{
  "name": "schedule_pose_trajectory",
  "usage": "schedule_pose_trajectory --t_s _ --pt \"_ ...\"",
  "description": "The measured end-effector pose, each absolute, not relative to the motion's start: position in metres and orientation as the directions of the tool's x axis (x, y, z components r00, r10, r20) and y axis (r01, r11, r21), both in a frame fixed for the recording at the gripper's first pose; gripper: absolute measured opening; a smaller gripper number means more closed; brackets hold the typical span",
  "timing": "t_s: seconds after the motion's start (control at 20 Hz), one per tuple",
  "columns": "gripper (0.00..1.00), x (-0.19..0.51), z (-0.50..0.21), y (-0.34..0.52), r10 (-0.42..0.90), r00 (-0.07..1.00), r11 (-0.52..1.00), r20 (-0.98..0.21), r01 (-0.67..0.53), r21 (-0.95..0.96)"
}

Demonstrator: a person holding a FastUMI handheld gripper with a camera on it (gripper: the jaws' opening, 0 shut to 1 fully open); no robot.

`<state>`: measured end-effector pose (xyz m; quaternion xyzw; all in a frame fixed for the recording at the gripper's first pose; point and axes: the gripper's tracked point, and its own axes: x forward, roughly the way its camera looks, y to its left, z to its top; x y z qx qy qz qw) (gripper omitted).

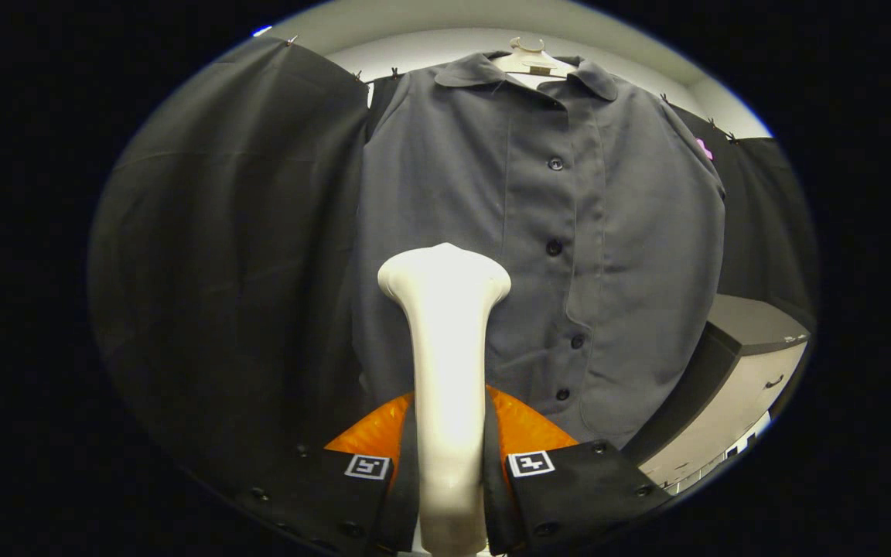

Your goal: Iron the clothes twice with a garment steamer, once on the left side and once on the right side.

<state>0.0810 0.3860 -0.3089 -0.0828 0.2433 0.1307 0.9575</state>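
Black cloth is hanging as the booth's wall behind everything, with a pale ceiling above it.

Gripper [449, 464] is clenching the garment steamer [445, 371]: both fingers are pressing on its slim handle from either side, and the handle is running up between them to the flared head just ahead of the fingertips. Head is pointing toward the shirt, not clearly touching it; contact cannot be judged from this angle.

Grey button-up shirt [538, 255] is hanging on a pale hanger [532, 60] beyond the steamer, front facing the gripper, button placket [561, 271] running down just beside the steamer head. Head is sitting over the panel on one side of the placket, low on the garment.

Off past the shirt's far hem, a counter [747, 363] with a dark top and a light drawer front is standing near the wall.

Risks, as judgement:
- Handle is smooth and tapered; a loosening squeeze could be letting it twist or slide between the fingers, throwing the head off line.
- Shirt is hanging free, so pushing too hard could be swinging it away and leaving the pass incomplete.
- Drifting across the placket could be snagging buttons, or blurring which side is being done.
- Starting low could be missing the upper panel.
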Motion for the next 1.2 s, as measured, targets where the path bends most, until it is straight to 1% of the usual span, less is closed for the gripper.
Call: schedule_pose_trajectory --t_s 0.5,0.9,1.1,1.2 --pt "0.42 0.051 -0.378 0.373 0.192 0.773 0.95 -0.604 -0.302 -0.085" --pt "0.42 0.036 -0.424 0.362 0.167 0.722 0.953 -0.671 -0.293 -0.078" --pt "0.42 0.029 -0.421 0.366 0.184 0.714 0.948 -0.676 -0.311 -0.07" --pt "0.42 0.026 -0.41 0.37 0.212 0.724 0.942 -0.656 -0.329 -0.059"
